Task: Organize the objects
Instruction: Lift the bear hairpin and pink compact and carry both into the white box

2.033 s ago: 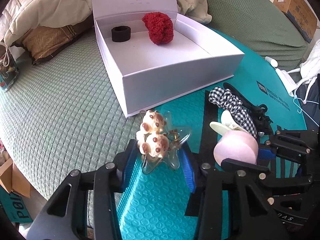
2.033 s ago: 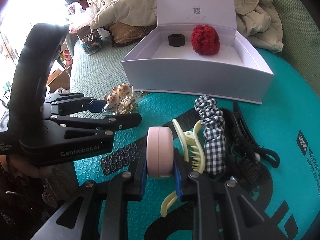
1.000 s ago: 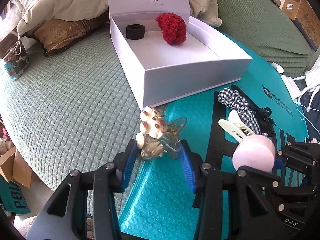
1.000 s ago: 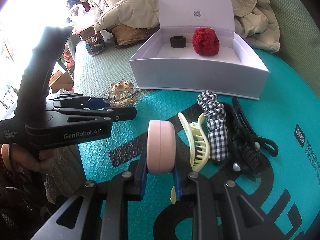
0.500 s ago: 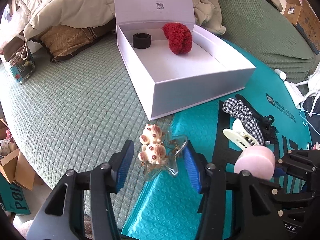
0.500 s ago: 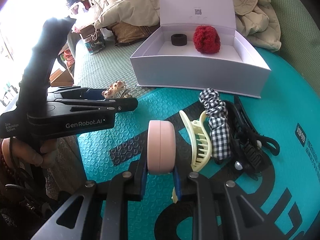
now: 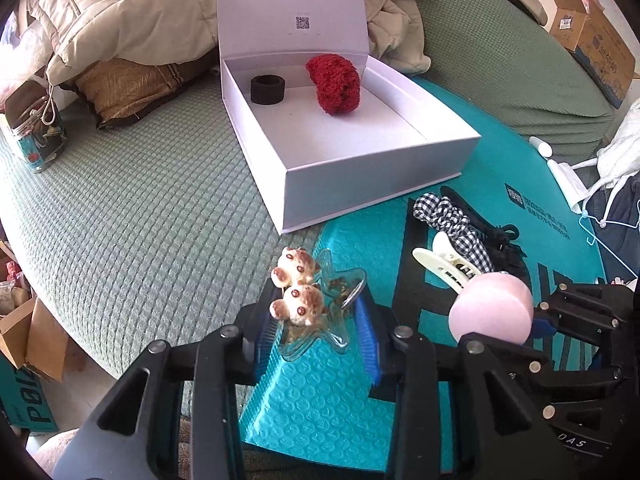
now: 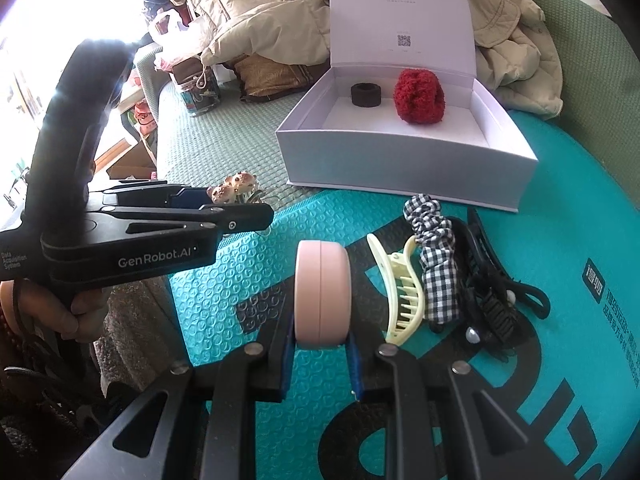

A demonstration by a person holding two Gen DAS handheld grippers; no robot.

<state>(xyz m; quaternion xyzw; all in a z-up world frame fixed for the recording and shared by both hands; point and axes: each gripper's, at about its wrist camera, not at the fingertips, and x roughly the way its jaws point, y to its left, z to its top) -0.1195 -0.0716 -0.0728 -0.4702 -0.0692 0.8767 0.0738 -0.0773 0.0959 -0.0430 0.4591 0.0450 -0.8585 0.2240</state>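
My left gripper (image 7: 316,320) is shut on a clear star-shaped hair clip with two small bears (image 7: 298,292), held above the teal mat (image 7: 320,400); the clip also shows in the right wrist view (image 8: 234,190). My right gripper (image 8: 322,344) is shut on a round pink case (image 8: 322,292), also seen in the left wrist view (image 7: 490,312). An open white box (image 7: 360,172) holds a red scrunchie (image 7: 334,84) and a black ring (image 7: 267,89). On the mat lie a cream claw clip (image 8: 400,288), a checked scrunchie (image 8: 434,256) and black hair clips (image 8: 492,292).
The box stands on a green bedspread (image 7: 120,208) with its lid upright. Beige jackets (image 7: 120,16) and a brown cushion (image 7: 128,80) are piled behind it. A patterned tin (image 7: 34,136) stands at the left. Cardboard boxes (image 7: 588,28) sit far right.
Both grippers have risen and drawn back a little with their loads; the box sits lower and further in view. The bear clip has turned slightly in the left jaws.
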